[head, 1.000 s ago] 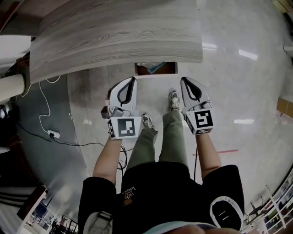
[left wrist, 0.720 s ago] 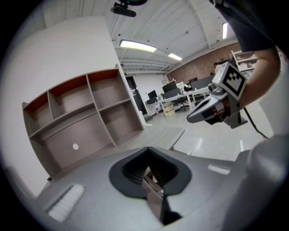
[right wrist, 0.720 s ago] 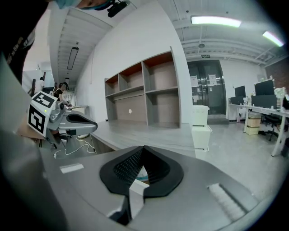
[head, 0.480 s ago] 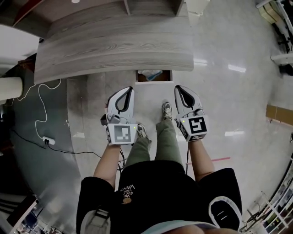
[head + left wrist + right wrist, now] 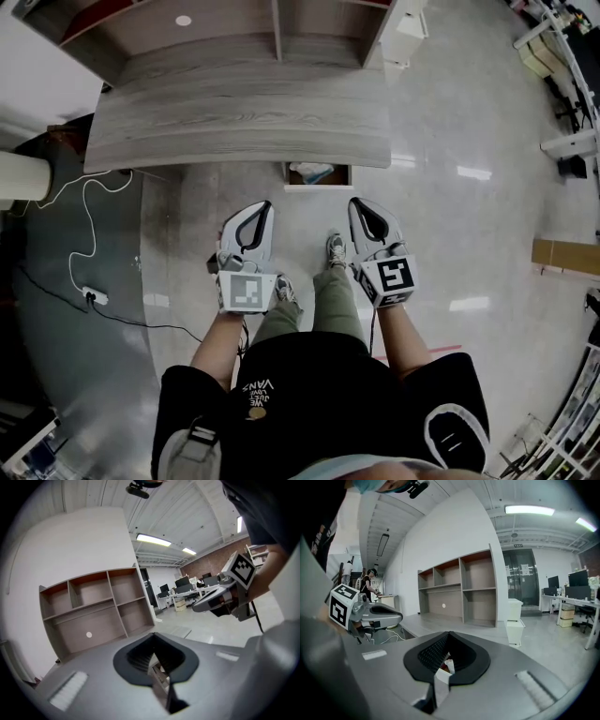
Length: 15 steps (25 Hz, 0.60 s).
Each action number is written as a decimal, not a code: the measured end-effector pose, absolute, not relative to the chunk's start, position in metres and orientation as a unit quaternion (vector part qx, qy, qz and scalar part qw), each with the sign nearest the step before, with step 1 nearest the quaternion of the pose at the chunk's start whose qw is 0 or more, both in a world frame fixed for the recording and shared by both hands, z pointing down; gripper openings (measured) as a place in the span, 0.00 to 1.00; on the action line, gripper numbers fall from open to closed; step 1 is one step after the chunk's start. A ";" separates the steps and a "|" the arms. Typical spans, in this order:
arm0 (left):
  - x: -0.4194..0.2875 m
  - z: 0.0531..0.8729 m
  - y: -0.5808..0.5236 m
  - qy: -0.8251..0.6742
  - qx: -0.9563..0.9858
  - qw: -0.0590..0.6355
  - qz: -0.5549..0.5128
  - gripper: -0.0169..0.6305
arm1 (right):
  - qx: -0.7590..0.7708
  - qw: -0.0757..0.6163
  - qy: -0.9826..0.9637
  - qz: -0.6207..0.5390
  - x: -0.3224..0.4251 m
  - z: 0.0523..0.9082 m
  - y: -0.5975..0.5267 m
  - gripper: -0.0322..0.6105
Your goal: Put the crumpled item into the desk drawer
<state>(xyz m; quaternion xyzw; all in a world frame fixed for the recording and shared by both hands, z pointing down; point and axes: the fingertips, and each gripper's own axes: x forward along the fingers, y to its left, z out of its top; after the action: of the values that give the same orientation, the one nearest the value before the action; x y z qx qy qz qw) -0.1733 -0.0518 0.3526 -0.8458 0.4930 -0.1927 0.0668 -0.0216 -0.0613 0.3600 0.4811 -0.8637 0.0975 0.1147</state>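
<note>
An open drawer (image 5: pixel 317 187) sticks out from under the front edge of the grey wooden desk (image 5: pixel 234 122). A crumpled pale blue-white item (image 5: pixel 314 172) lies inside it. My left gripper (image 5: pixel 264 205) and right gripper (image 5: pixel 356 202) hang side by side in front of the drawer, above the floor and apart from it. In the left gripper view the left gripper (image 5: pixel 152 637) has its jaws together with nothing between them. The right gripper (image 5: pixel 449 634) is likewise shut and holds nothing in its own view.
A shelf unit (image 5: pixel 281 28) stands on the back of the desk, with a white cabinet (image 5: pixel 408 23) to its right. A white cable and power strip (image 5: pixel 89 296) lie on the floor at the left. The person's legs and shoes (image 5: pixel 335 249) stand below the grippers.
The person has straightened up: desk and drawer look smaller and the shelf unit has come into view. Both grippers rose with the hands, staying shut and side by side before the drawer.
</note>
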 end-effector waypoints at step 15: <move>-0.201 0.311 -0.016 0.497 -0.848 0.077 -0.165 0.11 | 0.493 0.092 -0.861 0.081 -0.037 0.318 -0.021 0.05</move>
<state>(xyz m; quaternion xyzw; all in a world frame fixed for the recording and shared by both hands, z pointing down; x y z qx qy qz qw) -0.2011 -0.0159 0.3109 -0.8485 0.4969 -0.1649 0.0768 -0.0370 -0.0214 0.3179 0.4929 -0.8614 0.0812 0.0918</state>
